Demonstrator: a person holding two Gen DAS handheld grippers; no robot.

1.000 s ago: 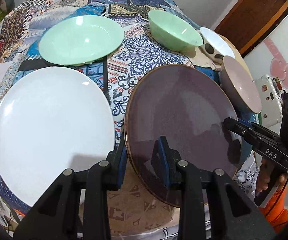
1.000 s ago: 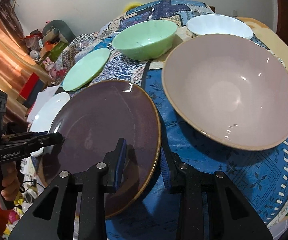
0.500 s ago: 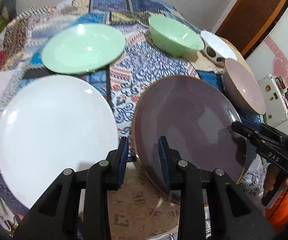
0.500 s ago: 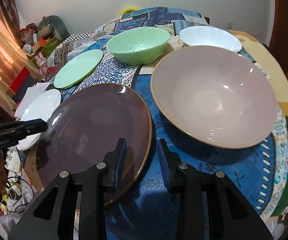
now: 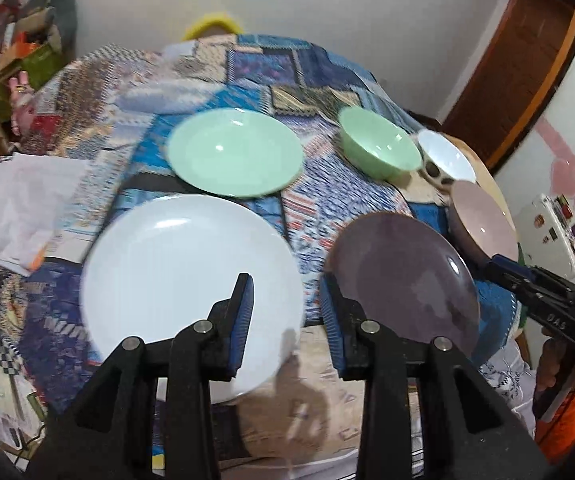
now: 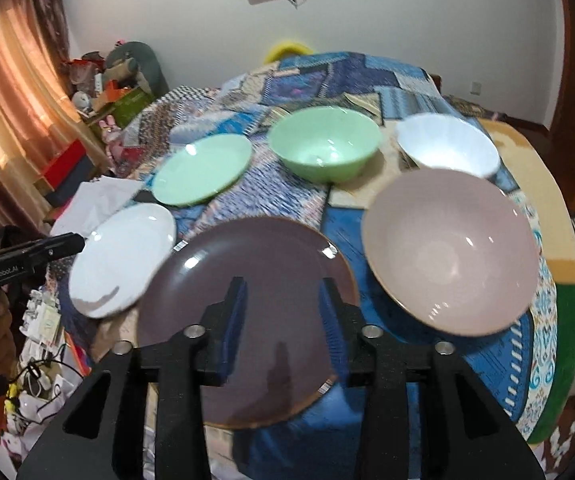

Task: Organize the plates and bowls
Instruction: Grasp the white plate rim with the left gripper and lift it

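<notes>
Your left tool [image 5: 285,316] and right tool [image 6: 281,312] both hang above the surface [image 6: 543,184] with nothing between the pads, jaws just opened wider, so you are clear to choose the next piece; nearest you, the dark purple plate [image 6: 255,320] lies flat, glossy, with a thin tan rim; beside it the white plate [image 5: 183,280] and pink bowl [image 6: 451,248] sit apart, unstacked; farthest, the green plate [image 5: 235,152], green bowl [image 6: 325,148] and white bowl [image 6: 447,146] wait, plates seemingly grouped left, bowls right.
</notes>
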